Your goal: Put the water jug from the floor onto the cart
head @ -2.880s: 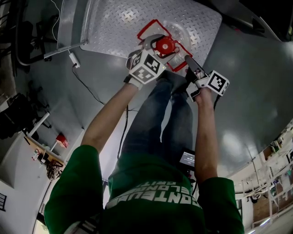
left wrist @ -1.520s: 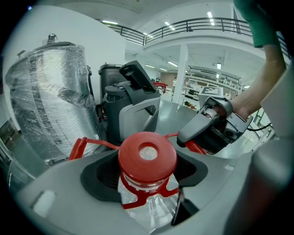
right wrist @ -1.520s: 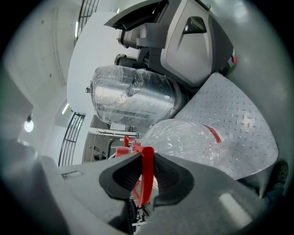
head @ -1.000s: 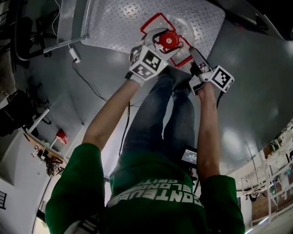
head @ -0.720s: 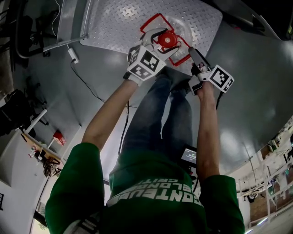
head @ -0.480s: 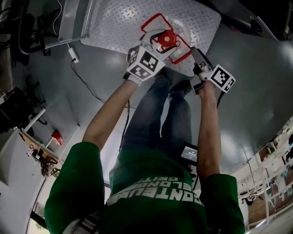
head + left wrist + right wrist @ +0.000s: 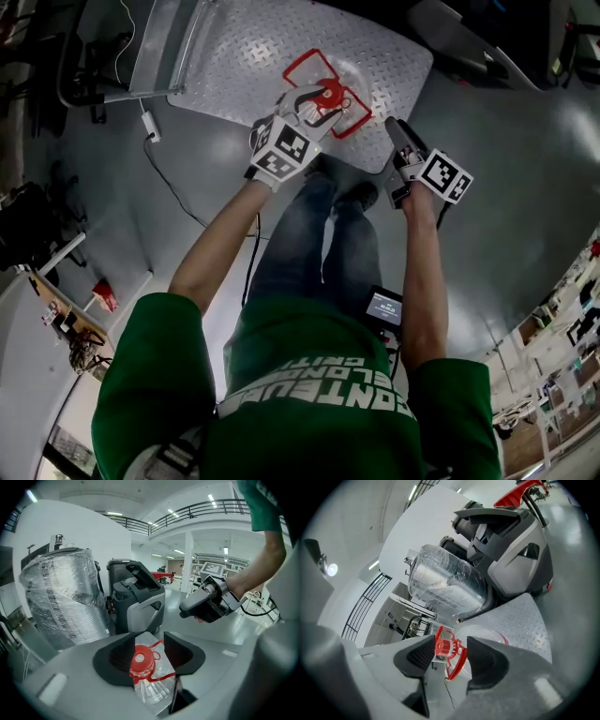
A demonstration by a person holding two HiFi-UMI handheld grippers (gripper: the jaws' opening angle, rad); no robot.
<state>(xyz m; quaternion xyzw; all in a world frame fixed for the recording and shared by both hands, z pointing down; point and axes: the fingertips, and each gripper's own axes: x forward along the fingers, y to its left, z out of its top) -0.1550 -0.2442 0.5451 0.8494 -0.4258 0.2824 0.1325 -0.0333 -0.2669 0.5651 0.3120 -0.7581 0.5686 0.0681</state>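
Observation:
The clear water jug [image 7: 349,73], with a red cap [image 7: 329,94] and red handle, stands on the cart's diamond-plate deck [image 7: 253,47]. My left gripper [image 7: 314,97] hovers right over the cap. In the left gripper view the cap [image 7: 140,661] lies between the jaws of my left gripper [image 7: 151,656]. The jaws have just been closing, but the right pad stands clear of the cap, so nothing is gripped. My right gripper [image 7: 395,128] hangs open to the jug's right. Its own view looks past its empty jaws [image 7: 452,656] at the jug [image 7: 487,637].
The cart's push handle [image 7: 164,47] rises at the deck's left end. A cable [image 7: 173,178] trails over the grey floor. Beyond the cart stand a plastic-wrapped drum [image 7: 61,597] and a grey floor machine [image 7: 138,602]. The person's legs are just below both grippers.
Both grippers have lifted away from the deck and the cart looks smaller and farther. The jug stays where it stood on the cart.

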